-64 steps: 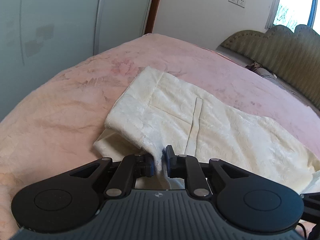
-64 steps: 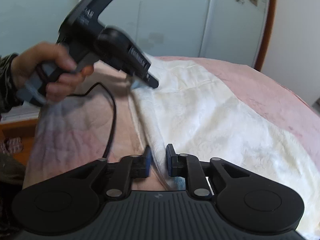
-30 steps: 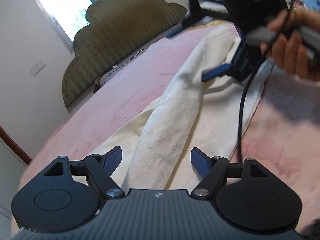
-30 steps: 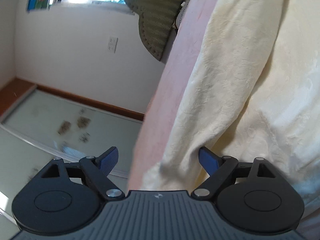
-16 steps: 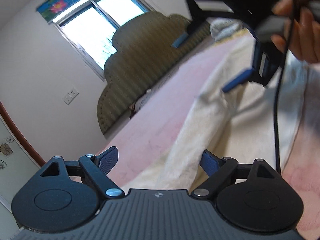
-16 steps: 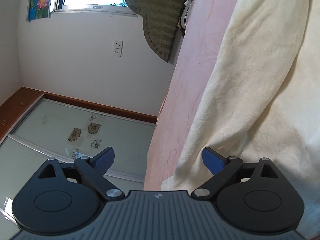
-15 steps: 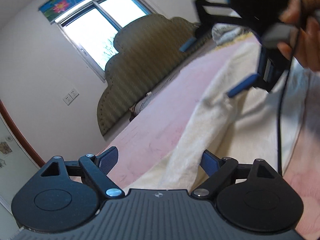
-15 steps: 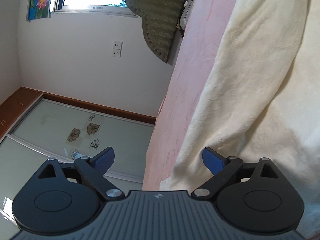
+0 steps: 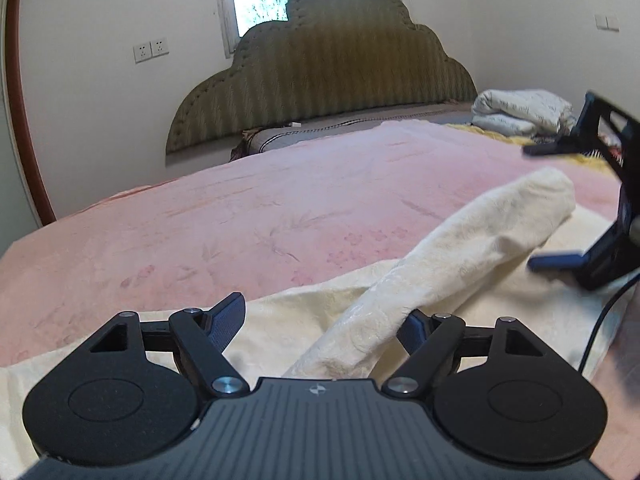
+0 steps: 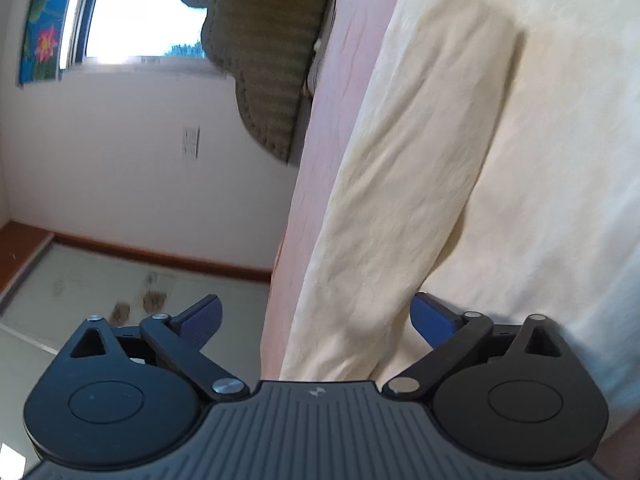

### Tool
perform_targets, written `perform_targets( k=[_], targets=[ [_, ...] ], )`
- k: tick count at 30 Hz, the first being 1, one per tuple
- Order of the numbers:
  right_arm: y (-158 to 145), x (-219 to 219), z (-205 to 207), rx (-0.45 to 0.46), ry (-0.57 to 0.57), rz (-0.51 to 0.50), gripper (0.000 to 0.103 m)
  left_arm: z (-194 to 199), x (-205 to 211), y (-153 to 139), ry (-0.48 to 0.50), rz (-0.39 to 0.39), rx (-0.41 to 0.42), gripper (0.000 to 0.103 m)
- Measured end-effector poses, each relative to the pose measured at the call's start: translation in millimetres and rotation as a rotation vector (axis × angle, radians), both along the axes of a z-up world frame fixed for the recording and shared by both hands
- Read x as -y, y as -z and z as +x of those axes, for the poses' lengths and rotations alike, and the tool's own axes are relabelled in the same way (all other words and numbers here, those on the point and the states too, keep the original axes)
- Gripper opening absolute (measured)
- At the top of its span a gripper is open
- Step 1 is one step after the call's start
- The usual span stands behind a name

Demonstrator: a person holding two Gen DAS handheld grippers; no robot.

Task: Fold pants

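The cream pants (image 9: 460, 256) lie on the pink bed (image 9: 240, 216), a raised fold running between both tools' spread fingers. The left gripper (image 9: 324, 316) has its jaws released wide, gripping nothing; the right gripper (image 10: 316, 316) likewise stands released. A green headboard (image 9: 332, 72) rises behind, folded bedding (image 9: 520, 110) beside it.

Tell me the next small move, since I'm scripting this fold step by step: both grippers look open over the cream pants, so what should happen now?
Probably close the left gripper on the raised ridge of the pants lying between its open fingers. The right gripper is open too and grips nothing, so the ridge lies loose on the pink blanket.
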State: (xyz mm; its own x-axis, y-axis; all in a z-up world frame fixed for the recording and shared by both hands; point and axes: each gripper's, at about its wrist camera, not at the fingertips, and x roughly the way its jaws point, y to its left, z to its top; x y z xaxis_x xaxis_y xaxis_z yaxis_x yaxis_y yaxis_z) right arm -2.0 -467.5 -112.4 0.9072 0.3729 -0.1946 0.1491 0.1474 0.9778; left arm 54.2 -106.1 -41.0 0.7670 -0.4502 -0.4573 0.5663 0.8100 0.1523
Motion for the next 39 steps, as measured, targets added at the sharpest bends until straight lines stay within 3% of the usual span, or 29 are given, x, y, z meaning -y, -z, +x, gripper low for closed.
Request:
perform_targets(
  k=[4, 7, 12, 15, 19, 21, 22, 24, 26, 32, 35, 37, 39],
  targets=[
    [-3, -34, 17, 0.003, -0.127, 0.008, 0.102, -3, 0, -7, 0.010, -0.031, 0.024, 0.079],
    [-3, -44, 25, 0.020, -0.128, 0.000, 0.102, -7, -1, -7, 0.022, -0.039, 0.033, 0.079],
    [1, -20, -1, 0.125, 0.146, 0.069, 0.102, -5, -3, -5, 0.040, -0.036, 0.016, 0.078],
    [3, 3, -27, 0.164, 0.326, 0.027, 0.102, -6, 0, 0, 0.063, -0.021, -0.012, 0.074],
    [4, 38, -49, 0.189, 0.477, -0.076, 0.103, -8, 6, 9, 0.106, 0.004, -0.050, 0.065],
    [4, 56, -42, 0.207, 0.457, -0.115, 0.103, -7, 8, 10, 0.121, 0.014, -0.052, 0.065],
    [4, 62, -36, 0.173, 0.448, -0.120, 0.103, -8, 10, 12, 0.123, 0.021, -0.047, 0.064],
    [10, 71, -32, 0.106, 0.437, -0.049, 0.103, -8, 11, 13, 0.120, 0.034, -0.023, 0.064],
    [10, 68, -29, 0.098, 0.379, 0.016, 0.103, -9, 12, 12, 0.112, 0.032, 0.006, 0.064],
    [12, 0, -24, 0.064, 0.060, 0.045, 0.103, 1, 10, 0, 0.093, -0.071, -0.021, 0.063],
    [8, -20, -4, 0.068, -0.038, 0.045, 0.103, 7, 7, -4, 0.084, -0.108, -0.060, 0.061],
    [6, -22, 9, 0.058, -0.052, 0.048, 0.103, 10, 5, -5, 0.087, -0.116, -0.085, 0.060],
    [-3, -15, 10, 0.074, 0.017, -0.013, 0.103, 12, 3, -2, 0.092, -0.100, -0.103, 0.060]
  ],
)
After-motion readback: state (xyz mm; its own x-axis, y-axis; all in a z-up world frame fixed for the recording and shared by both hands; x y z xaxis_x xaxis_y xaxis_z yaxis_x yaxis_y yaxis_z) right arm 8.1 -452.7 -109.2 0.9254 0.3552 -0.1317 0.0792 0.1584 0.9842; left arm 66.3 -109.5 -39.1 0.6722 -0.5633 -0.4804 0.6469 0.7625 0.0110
